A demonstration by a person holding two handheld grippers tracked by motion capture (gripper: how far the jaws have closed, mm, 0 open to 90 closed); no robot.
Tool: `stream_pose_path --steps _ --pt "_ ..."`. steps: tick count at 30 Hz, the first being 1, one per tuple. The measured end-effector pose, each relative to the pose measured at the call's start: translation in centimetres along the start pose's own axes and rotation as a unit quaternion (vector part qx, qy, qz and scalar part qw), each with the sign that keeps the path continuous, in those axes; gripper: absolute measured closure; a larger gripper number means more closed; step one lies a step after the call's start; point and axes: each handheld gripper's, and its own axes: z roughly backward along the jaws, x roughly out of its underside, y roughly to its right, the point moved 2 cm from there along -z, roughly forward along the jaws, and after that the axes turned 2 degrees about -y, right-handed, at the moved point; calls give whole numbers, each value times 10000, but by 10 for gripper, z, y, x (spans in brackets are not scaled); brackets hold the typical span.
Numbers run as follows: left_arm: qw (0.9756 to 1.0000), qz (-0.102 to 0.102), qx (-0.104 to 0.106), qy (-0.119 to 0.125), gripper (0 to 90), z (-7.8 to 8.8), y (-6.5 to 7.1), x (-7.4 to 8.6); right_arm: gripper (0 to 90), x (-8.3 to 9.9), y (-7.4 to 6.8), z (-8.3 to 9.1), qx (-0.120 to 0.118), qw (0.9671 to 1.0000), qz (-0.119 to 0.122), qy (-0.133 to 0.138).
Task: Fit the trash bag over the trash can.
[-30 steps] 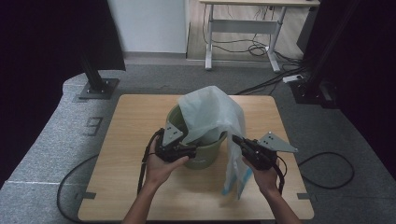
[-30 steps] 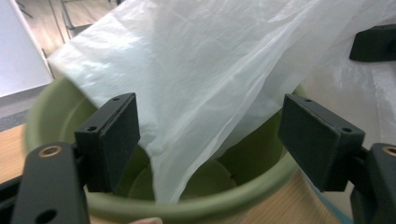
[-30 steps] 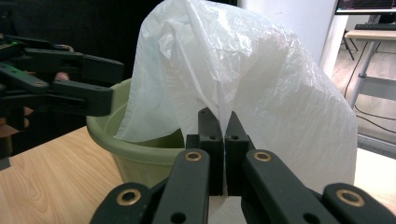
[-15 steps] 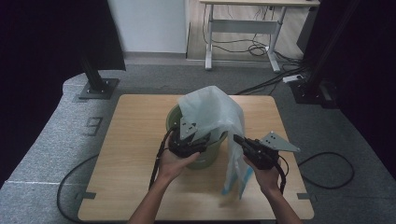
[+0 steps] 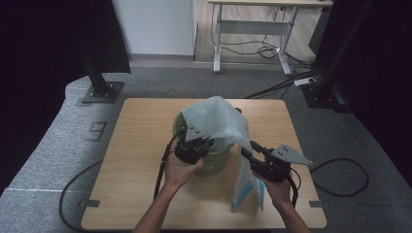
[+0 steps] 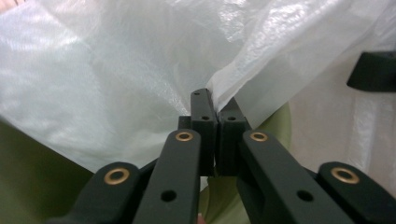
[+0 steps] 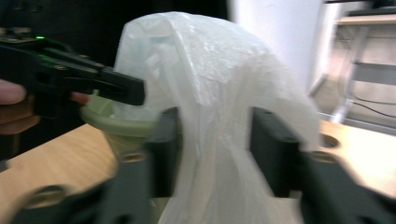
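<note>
A person at a light wooden table (image 5: 145,194) is fitting a translucent white plastic bin liner (image 5: 221,119) into a pale green waste bin (image 5: 214,162) that stands upright near the table's middle. The liner is draped over the bin's rim and billows up above it; a long part hangs down outside the bin on the person's right, reaching the tabletop, so the lining looks only partly done.

The left gripper (image 6: 214,114), at the bin's near rim, has just closed; its jaws are pressed together on a fold of the liner's edge. The right gripper (image 7: 212,149), just right of the bin, has just been opening; its jaws stand spread with the hanging plastic between them, and the pads do not seem to press on it.

Judging by this, what is left is to open the liner's mouth, pull it round the whole rim and push the slack inside.

The bin sits well away from every table edge. Bare tabletop lies to both sides and in front, giving room to move; cables (image 5: 160,170) trail from both grippers toward the near edge
</note>
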Motion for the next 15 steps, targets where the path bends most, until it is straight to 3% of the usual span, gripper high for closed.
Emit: stream_pose_path --steps 4,15 --pt "10000 -10 49 -3 880 4 1 3 356 13 -14 9 382 9992 110 21" --pt "10000 44 39 -4 875 8 -2 6 305 48 -30 3 190 9986 -205 -443"
